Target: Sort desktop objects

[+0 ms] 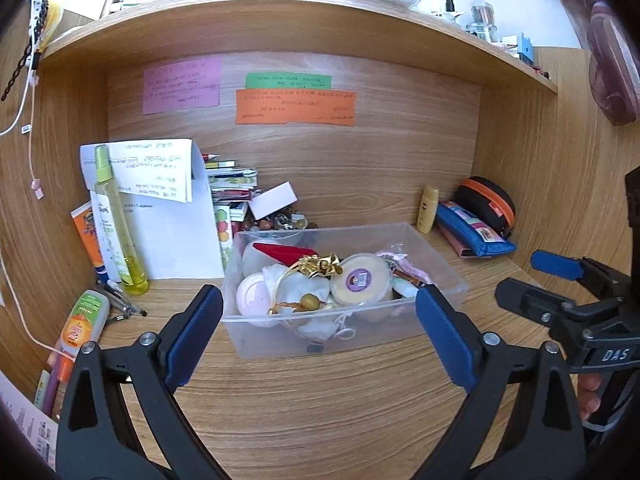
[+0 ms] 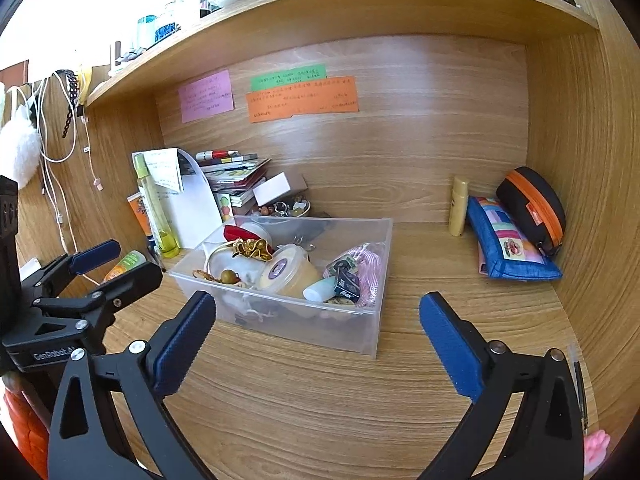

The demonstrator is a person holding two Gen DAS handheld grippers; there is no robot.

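A clear plastic bin [image 1: 440,256] stands mid-desk, holding a round yellow tub [image 1: 362,284], a gold bow, a red pouch and other small items. It also shows in the right wrist view [image 2: 380,264]. My left gripper [image 1: 320,332] is open and empty, its blue pads either side of the bin's near wall, not touching. My right gripper [image 2: 316,340] is open and empty, just in front of the bin; it appears at the right of the left wrist view [image 1: 524,280]. The left gripper shows at the left of the right wrist view [image 2: 116,268].
A yellow spray bottle [image 1: 116,224], papers and stacked booklets [image 1: 236,188] stand back left. A small yellow bottle [image 2: 458,206], blue pouch [image 2: 508,252] and black-orange case [image 2: 532,208] sit back right. Pens and tubes lie at the left wall [image 1: 86,316]. A shelf overhangs.
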